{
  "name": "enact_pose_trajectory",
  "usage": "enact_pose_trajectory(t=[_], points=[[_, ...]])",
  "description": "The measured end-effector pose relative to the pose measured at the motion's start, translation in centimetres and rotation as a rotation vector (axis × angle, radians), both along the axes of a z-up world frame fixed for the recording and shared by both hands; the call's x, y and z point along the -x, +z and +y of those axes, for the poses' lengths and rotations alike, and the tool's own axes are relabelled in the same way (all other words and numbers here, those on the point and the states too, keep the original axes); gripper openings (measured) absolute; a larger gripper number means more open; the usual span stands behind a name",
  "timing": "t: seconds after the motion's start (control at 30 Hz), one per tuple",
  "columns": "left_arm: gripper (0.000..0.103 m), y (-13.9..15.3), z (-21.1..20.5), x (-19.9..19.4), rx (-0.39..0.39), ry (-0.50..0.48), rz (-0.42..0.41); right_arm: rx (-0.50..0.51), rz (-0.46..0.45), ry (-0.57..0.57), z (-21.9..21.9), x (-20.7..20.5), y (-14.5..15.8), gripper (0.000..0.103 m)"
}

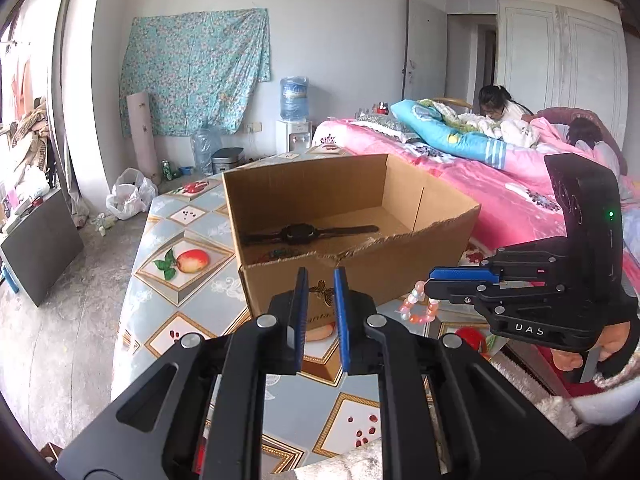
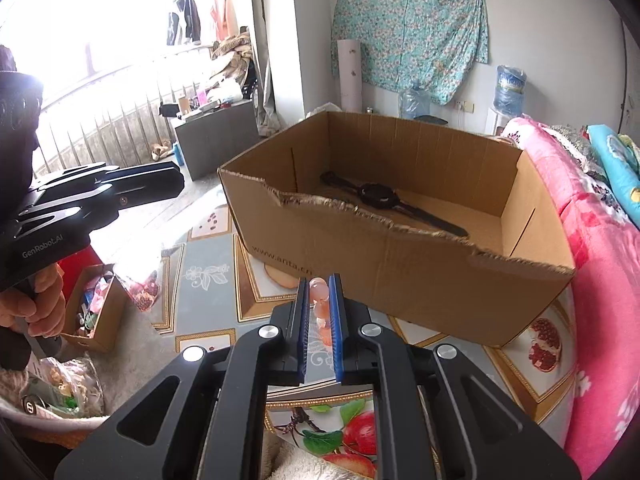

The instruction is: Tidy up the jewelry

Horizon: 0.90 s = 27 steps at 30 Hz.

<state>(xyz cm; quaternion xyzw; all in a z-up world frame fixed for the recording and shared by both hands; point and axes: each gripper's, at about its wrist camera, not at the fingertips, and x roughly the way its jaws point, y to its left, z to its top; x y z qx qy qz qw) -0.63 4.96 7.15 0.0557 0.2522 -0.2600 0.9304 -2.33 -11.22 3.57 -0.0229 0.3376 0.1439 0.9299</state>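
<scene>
Gripping a pink bead bracelet (image 2: pixel 320 300), the right claw (image 2: pixel 320 292) is nearly closed, its blue pads pinching the beads between them. In the left wrist view that same claw (image 1: pixel 430 282) comes in from 3 o'clock, with the bracelet (image 1: pixel 418 306) hanging as a loop off its tips, clear of the surface (image 1: pixel 192 280).

Nearest in the left wrist view, the left claw (image 1: pixel 320 280) is almost closed too, a narrow gap between its blue pads, and nothing shows between them. In the right wrist view it (image 2: pixel 176 182) sits at 9 o'clock, held by a hand (image 2: pixel 36 300).

Just beyond both claws lies the fruit-patterned cloth on the surface, and on it an open cardboard box (image 1: pixel 400 248) with a torn near rim. Inside, on the floor of the box, a black watch (image 1: pixel 298 234) lies flat with its straps spread; in the right wrist view the watch (image 2: pixel 376 194) runs from 11 to 4 o'clock. A few coloured bits lie at the box's near inner edge in the left wrist view, too small to tell.

At 8 o'clock in the right wrist view a small carton (image 2: pixel 96 308) of odds and ends stands below the surface. A pink bed (image 1: pixel 500 184) lies past the box at 2 o'clock, with a person (image 1: pixel 500 108) beyond it. Farther off, a water dispenser (image 1: pixel 294 120) stands against the wall.
</scene>
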Motion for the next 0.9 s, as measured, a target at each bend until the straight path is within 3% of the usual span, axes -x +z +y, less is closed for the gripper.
enact_pose_trajectory(t=[0.27, 0.53, 0.7, 0.9], points=[[0.012, 4.4, -2.2, -1.0, 0.053, -0.061, -0.065, -0.07, -0.084, 0.012, -3.8, 0.3, 6.1, 0.01], [0.012, 6.3, -4.5, -4.8, 0.072, -0.104, -0.051, -0.015, -0.189, -0.021, -8.1, -2.3, 11.4, 0.01], [0.012, 5.6, -5.6, -8.0, 0.08, -0.108, 0.0, -0.003, -0.125, -0.013, -10.6, -7.5, 12.0, 0.01], [0.012, 3.7, -6.7, -11.6, 0.084, -0.116, 0.079, 0.034, 0.047, 0.013, -11.3, -15.0, 9.2, 0.01]])
